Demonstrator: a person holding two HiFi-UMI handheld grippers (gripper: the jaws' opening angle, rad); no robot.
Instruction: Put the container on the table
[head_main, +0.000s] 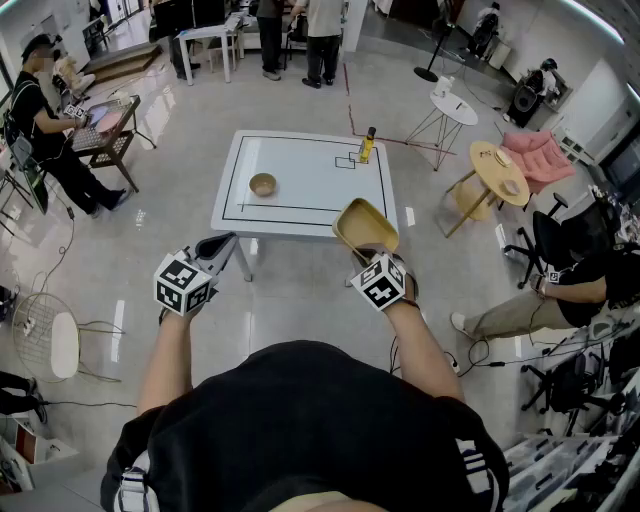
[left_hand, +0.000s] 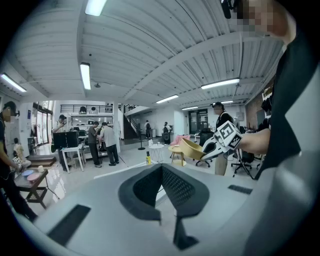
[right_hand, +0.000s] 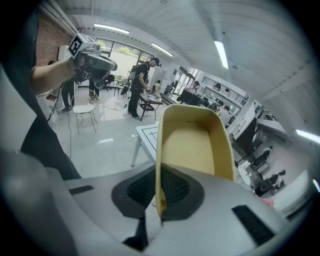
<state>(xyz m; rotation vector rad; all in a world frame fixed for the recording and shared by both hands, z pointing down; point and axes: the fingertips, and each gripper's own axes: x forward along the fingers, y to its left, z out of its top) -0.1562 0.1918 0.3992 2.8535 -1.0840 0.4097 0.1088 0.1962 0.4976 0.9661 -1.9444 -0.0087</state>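
Right gripper (right_hand: 159, 210) clamps the tan container (right_hand: 192, 145) by its wall (lower edge hidden in the grip); left gripper (left_hand: 167, 200) closed, empty; bottle (head_main: 366, 146) label unreadable.

Black T-shirt (head_main: 300, 425), grey left gripper (head_main: 226, 242), grey right gripper (head_main: 364, 257), black-and-white marker cubes (head_main: 183, 283)

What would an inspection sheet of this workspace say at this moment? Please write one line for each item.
Surface: white table with black lines, mostly bare.
Job's things: yellow container, not yet on the table, held in the air at its near edge.
Clutter: small bowl and bottle on the table, apart from each other.
Grippers: right gripper shut on the container's rim; left gripper shut, nothing between its jaws.
Cables: none seen on the table; a cable lies on the floor at right.
Surroundings: people standing and sitting around, round side table, office chair.
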